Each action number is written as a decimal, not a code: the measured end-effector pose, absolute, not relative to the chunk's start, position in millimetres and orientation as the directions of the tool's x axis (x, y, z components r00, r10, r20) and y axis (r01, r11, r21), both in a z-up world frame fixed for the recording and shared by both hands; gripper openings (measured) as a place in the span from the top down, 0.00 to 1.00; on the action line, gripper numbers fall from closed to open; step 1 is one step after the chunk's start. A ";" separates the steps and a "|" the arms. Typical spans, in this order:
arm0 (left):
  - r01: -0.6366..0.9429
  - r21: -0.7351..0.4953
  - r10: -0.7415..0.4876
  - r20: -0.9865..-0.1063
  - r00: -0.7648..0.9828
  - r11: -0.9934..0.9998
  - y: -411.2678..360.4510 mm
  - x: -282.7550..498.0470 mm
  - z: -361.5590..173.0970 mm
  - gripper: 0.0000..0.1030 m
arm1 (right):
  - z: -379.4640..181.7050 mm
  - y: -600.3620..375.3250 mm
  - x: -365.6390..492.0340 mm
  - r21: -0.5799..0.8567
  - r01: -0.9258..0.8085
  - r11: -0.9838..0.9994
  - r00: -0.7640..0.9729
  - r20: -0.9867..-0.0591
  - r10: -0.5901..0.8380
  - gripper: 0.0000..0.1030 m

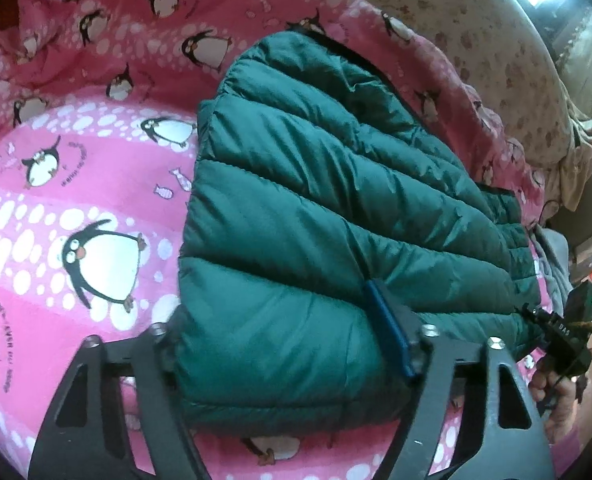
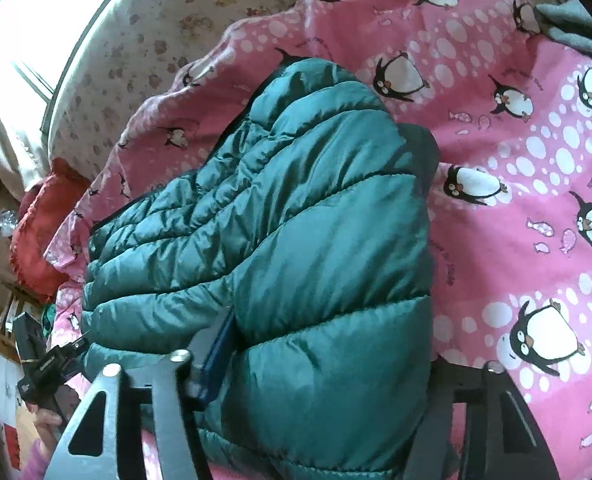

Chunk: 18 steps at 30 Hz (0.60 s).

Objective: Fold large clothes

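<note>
Jacket [image 1: 335,208], dark green and quilted, lay folded on a pink penguin-print sheet [image 1: 76,184] with white spots and small fish. Left gripper [image 1: 288,344] clamped the jacket's near edge, puffy fabric bulging between its jaws, one blue pad [image 1: 387,332] pressed into it. Right gripper [image 2: 315,364] likewise pinched a thick fold at the near edge, its blue pad [image 2: 218,352] sunk in the cloth. Sheet carried small dark lettering beside the penguins, too blurred to read. A black device [image 1: 571,328] at the right of the left view showed "DAS", held in a hand [image 1: 555,404]. Beyond the sheet, far side, lay cream flowered bedding [image 2: 156,40].
</note>
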<state>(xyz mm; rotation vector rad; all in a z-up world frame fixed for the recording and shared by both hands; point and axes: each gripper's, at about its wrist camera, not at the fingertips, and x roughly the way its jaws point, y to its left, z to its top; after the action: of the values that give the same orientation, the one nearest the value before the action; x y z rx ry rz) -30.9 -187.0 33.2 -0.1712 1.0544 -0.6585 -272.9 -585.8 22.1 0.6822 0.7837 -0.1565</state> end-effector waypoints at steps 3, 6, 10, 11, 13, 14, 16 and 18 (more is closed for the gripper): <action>0.430 -0.446 -0.596 -0.734 0.326 0.785 -180.8 -34.2 38.4 0.46 | 30.0 -585.9 -279.4 0.534 0.359 0.766 0.722 -0.679 0.135 0.51; 0.436 -0.452 -0.604 -0.727 0.327 0.779 -174.5 -40.0 44.7 0.51 | 36.3 -582.9 -286.6 0.544 0.345 0.765 0.726 -0.671 0.149 0.54; 0.454 -0.444 -0.607 -0.726 0.322 0.772 -164.4 -58.0 57.5 0.55 | 41.6 -575.4 -295.3 0.539 0.335 0.772 0.724 -0.673 0.155 0.55; 0.460 -0.446 -0.612 -0.723 0.320 0.768 -160.7 -63.8 61.0 0.56 | 43.1 -573.4 -297.1 0.539 0.332 0.774 0.723 -0.672 0.157 0.55; 0.465 -0.449 -0.616 -0.722 0.314 0.763 -154.6 -72.5 67.0 0.56 | 47.8 -567.4 -304.3 0.535 0.328 0.779 0.721 -0.674 0.159 0.55; 0.466 -0.451 -0.618 -0.722 0.311 0.761 -153.4 -76.2 69.4 0.56 | 49.9 -564.0 -308.1 0.535 0.327 0.779 0.720 -0.675 0.162 0.55; 0.472 -0.454 -0.624 -0.720 0.305 0.755 -144.5 -87.7 73.1 0.56 | 53.7 -557.2 -315.6 0.535 0.320 0.782 0.718 -0.675 0.168 0.55; 0.475 -0.456 -0.626 -0.720 0.301 0.753 -138.5 -97.1 76.0 0.56 | 57.1 -549.1 -326.0 0.535 0.314 0.785 0.715 -0.676 0.175 0.55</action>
<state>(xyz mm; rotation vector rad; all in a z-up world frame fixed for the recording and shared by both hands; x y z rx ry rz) -97.1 -138.5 76.0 -0.1677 1.0325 -0.7346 -326.0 -549.1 57.1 0.6821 0.7854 -0.0836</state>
